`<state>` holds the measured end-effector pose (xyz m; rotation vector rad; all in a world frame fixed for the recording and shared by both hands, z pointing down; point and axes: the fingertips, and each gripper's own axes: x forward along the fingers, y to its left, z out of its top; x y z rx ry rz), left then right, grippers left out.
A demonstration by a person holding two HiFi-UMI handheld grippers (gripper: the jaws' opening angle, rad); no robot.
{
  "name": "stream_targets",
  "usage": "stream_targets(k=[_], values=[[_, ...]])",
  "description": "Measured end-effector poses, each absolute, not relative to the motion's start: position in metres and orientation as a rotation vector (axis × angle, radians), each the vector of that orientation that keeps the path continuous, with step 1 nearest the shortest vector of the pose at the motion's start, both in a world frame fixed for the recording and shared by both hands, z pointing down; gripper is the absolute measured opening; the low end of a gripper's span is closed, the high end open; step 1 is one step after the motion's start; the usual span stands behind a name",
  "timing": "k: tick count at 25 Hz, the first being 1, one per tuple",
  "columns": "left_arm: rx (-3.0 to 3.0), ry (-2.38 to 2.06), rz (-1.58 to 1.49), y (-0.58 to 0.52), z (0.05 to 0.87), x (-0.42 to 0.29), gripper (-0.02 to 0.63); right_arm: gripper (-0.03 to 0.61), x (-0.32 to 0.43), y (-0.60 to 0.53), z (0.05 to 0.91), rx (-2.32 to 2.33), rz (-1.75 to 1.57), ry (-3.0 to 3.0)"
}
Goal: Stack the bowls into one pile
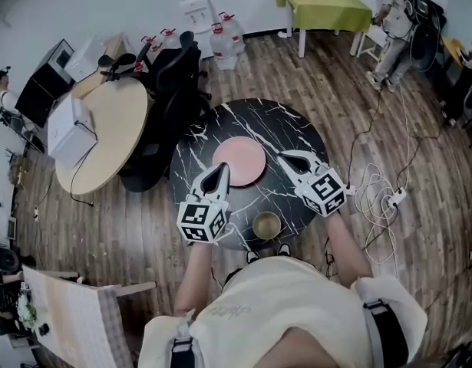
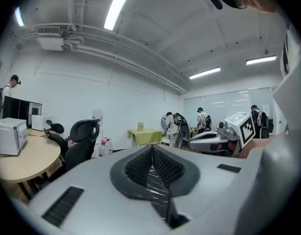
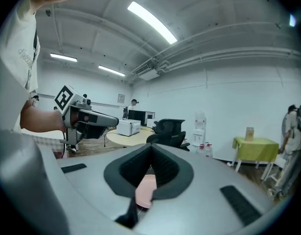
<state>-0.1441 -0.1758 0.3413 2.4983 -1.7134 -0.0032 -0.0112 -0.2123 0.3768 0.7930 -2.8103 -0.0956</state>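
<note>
A wide pink bowl [image 1: 238,161] sits in the middle of the round black marble table [image 1: 220,121]. A small olive-gold bowl [image 1: 267,225] stands apart from it at the table's near edge. My left gripper [image 1: 222,167] hovers at the pink bowl's left rim, its jaws shut and holding nothing. My right gripper [image 1: 283,157] hovers at the bowl's right rim, also shut and empty. In the right gripper view the pink bowl [image 3: 145,190] shows below the closed jaws. The left gripper view shows only marble table [image 2: 155,185] beneath its closed jaws.
A beige round table [image 1: 113,129] with a white box [image 1: 69,129] stands to the left, with black office chairs [image 1: 170,75] between it and the marble table. Cables and a power strip [image 1: 393,199] lie on the floor at right. A green table [image 1: 324,6] and a person [image 1: 393,21] are at the back.
</note>
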Motion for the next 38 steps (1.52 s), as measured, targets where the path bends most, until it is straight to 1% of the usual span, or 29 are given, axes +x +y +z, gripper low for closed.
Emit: stream_targets(k=[6, 18, 24, 33, 38], values=[[2.551, -1.731, -0.054, -0.179, 0.312, -0.145, 0.020, 0.008, -0.012, -0.217, 0.345, 0.823, -0.143, -2.849], [2.586, -1.792, -0.108, -0.185, 0.279, -0.154, 0.020, 0.006, -0.013, -0.221, 0.311, 0.876, -0.184, -2.908], [2.585, -1.824, -0.079, -0.185, 0.282, -0.157, 0.020, 0.006, -0.017, -0.215, 0.319, 0.884, -0.171, -2.897], [2.537, -1.778, -0.069, -0.183, 0.311, -0.153, 0.020, 0.006, -0.006, -0.208, 0.349, 0.885, -0.090, -2.861], [2.524, -1.782, -0.069, -0.181, 0.316, -0.156, 0.020, 0.006, 0.002, -0.209, 0.350, 0.911, -0.080, -2.855]])
